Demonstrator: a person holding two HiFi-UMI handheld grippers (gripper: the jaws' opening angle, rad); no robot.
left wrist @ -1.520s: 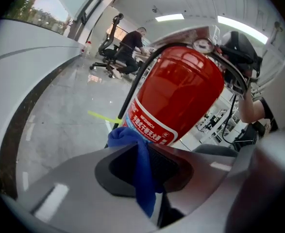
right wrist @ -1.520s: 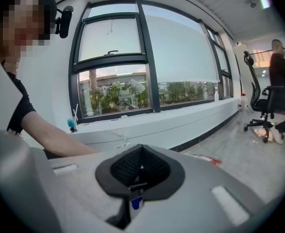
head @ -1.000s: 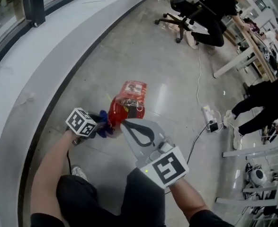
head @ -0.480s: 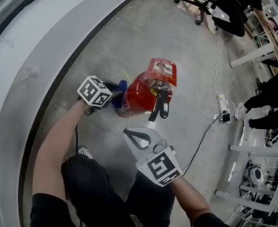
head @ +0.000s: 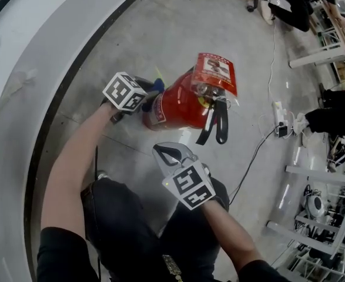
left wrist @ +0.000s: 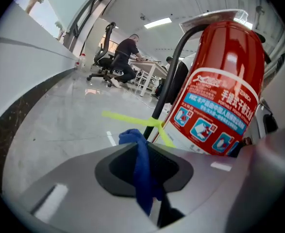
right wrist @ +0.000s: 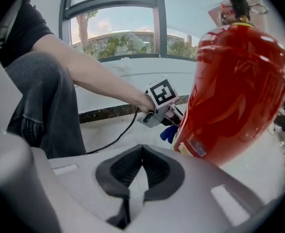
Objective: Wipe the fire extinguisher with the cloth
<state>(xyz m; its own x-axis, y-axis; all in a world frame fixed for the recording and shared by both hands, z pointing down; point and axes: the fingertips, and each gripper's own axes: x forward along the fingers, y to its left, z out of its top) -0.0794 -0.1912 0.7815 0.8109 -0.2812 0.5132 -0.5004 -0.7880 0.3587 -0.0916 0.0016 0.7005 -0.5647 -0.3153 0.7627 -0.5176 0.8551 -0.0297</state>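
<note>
The red fire extinguisher stands on the grey floor, with a black hose and a plastic-wrapped tag at its top. My left gripper is shut on a blue cloth at the cylinder's lower left side. In the left gripper view the blue cloth hangs between the jaws of my left gripper, just beside the extinguisher and its label. My right gripper is shut and empty, apart from the cylinder on the near side. The right gripper view shows my right gripper below the extinguisher.
A curved white ledge runs along the left. A power strip with cables lies on the floor to the right. My knees are just behind the right gripper. Desks, an office chair and seated people are farther off.
My right gripper has dropped from beside the extinguisher's top to low on its near side. The left gripper with the cloth has slid down along the red cylinder.
</note>
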